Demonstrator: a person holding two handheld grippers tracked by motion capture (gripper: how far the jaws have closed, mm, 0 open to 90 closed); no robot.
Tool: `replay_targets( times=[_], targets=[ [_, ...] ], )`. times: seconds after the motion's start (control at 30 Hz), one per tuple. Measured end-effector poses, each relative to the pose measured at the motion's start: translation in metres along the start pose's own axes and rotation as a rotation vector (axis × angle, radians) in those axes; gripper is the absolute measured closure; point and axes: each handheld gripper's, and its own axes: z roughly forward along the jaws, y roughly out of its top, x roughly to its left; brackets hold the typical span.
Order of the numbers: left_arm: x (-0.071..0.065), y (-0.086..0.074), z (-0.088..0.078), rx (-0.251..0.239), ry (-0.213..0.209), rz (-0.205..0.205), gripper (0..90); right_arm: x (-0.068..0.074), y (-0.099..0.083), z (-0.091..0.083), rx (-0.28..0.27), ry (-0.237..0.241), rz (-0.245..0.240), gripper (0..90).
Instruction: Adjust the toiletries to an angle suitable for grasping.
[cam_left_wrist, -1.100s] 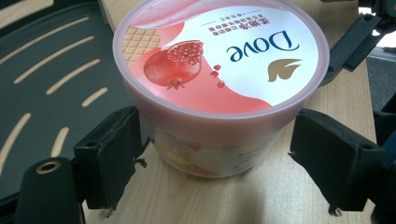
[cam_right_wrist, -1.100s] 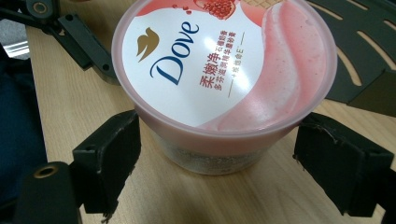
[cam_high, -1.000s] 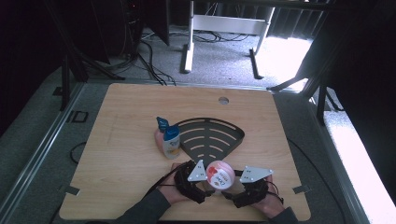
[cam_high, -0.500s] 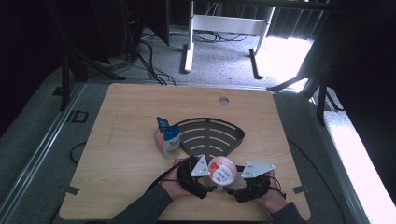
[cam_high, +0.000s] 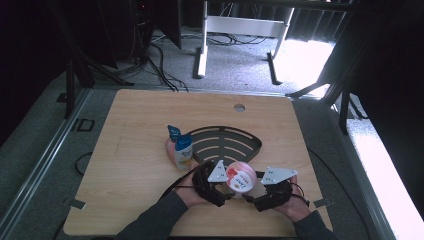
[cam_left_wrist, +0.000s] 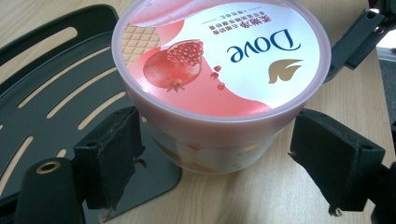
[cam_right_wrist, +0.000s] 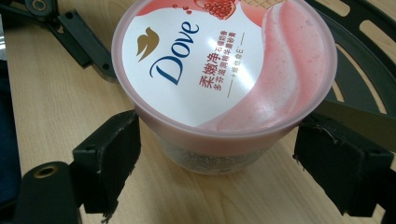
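A pink Dove tub (cam_high: 241, 177) with a pomegranate on its lid stands near the table's front edge, at the near tip of a black slotted tray (cam_high: 225, 142). My left gripper (cam_high: 226, 186) comes at it from the left and my right gripper (cam_high: 254, 194) from the right. In the left gripper view the tub (cam_left_wrist: 219, 60) sits between the pads of the left gripper (cam_left_wrist: 219, 158), with a small gap on each side. The right gripper view shows the same: the tub (cam_right_wrist: 224, 65) lies inside the spread jaws of the right gripper (cam_right_wrist: 217, 158). Both grippers are open.
A bottle with a blue cap (cam_high: 181, 149) stands left of the tray, against a pink object (cam_high: 170, 149). A round hole (cam_high: 239, 107) marks the table's far side. Bare wood lies to the left and right of the hands.
The tub and both grippers have shifted a little away from the person, toward the tray's near tip. Bottle and tray have not moved.
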Motion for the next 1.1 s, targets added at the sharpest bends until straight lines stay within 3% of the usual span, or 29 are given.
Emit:
replay_targets(
  times=[1.1],
  targets=[
    [0.022,0.013,0.007,0.011,0.011,-0.047,16.8,-0.028,0.015,0.002,0.023,0.000,-0.018,14.2]
  ],
)
